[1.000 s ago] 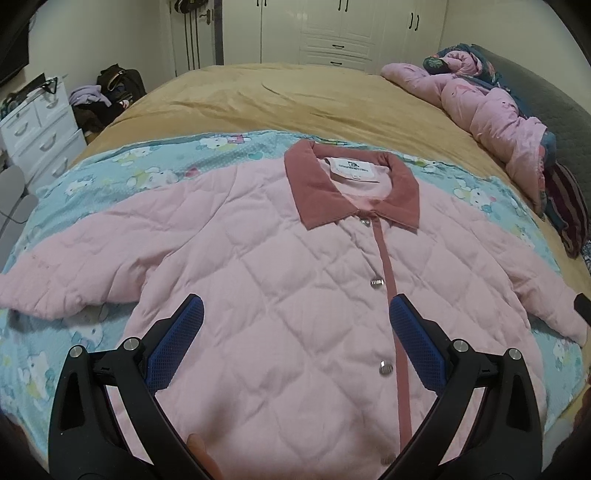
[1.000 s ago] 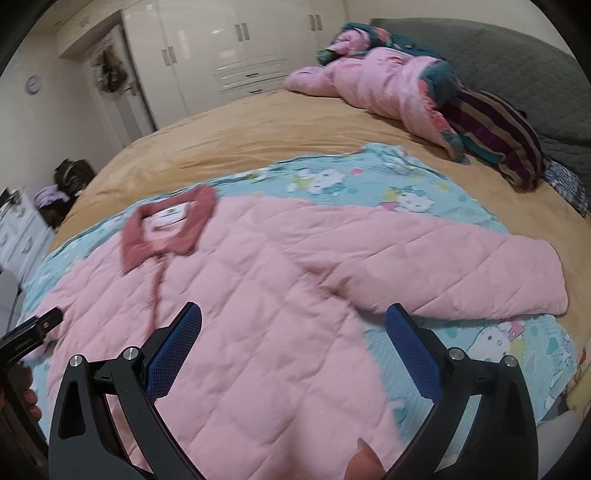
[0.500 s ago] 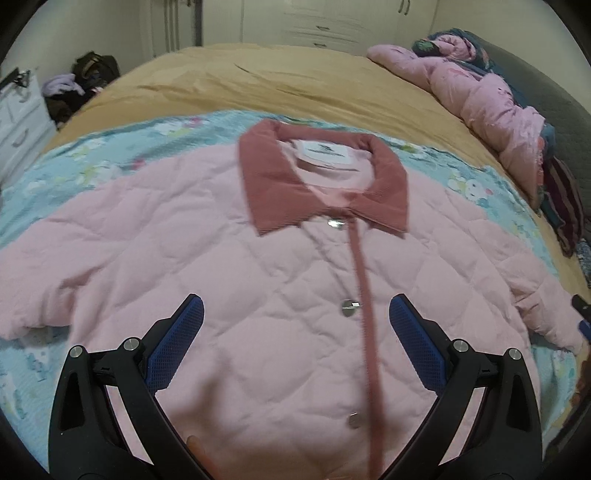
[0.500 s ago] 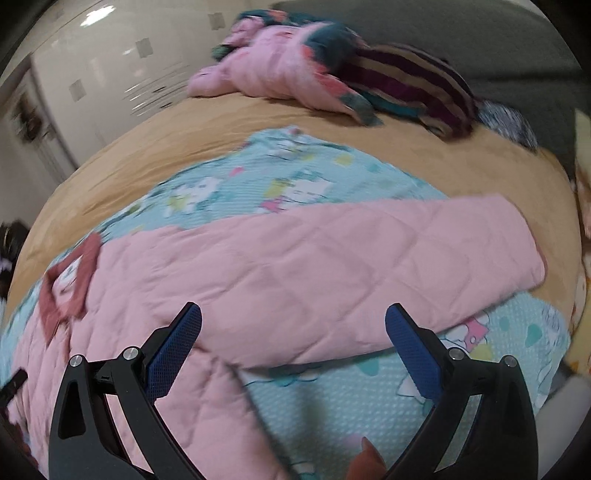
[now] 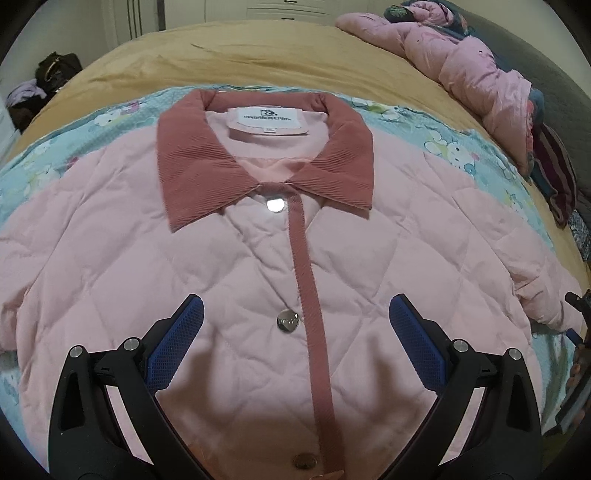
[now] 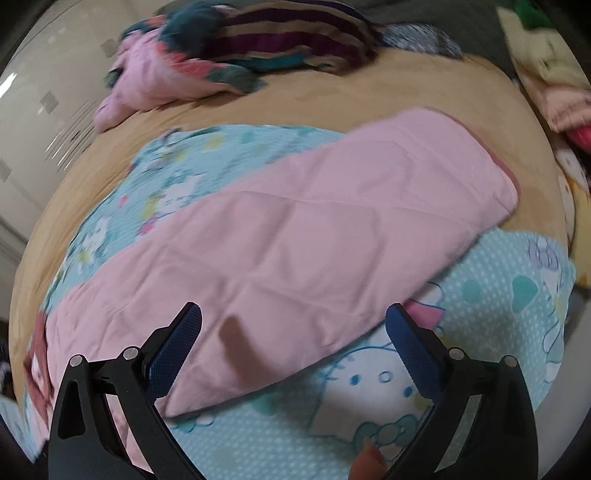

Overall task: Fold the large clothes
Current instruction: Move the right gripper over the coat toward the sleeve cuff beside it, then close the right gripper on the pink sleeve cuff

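Over the pink quilted jacket (image 5: 229, 258) — both hand-held grippers (image 5: 295, 332) (image 6: 293, 332) spread wide, grasping nothing.

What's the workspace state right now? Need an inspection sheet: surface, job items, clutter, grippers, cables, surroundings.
Surface: bed with tan cover; cartoon-print blue blanket spread on it.
Job's things: pink quilted jacket lies flat, front up, buttoned, on the blanket; its sleeve stretches out, cuff reaching onto the tan cover.
Clutter: pink padded garment and striped fabric piled at the far side of the bed.
Grippers: left gripper open, over the jacket's front; right gripper open, over the sleeve's lower edge. Neither holds anything.
Cables: nothing seen.
Surroundings: white wardrobe beyond the bed; dark bag on the floor.
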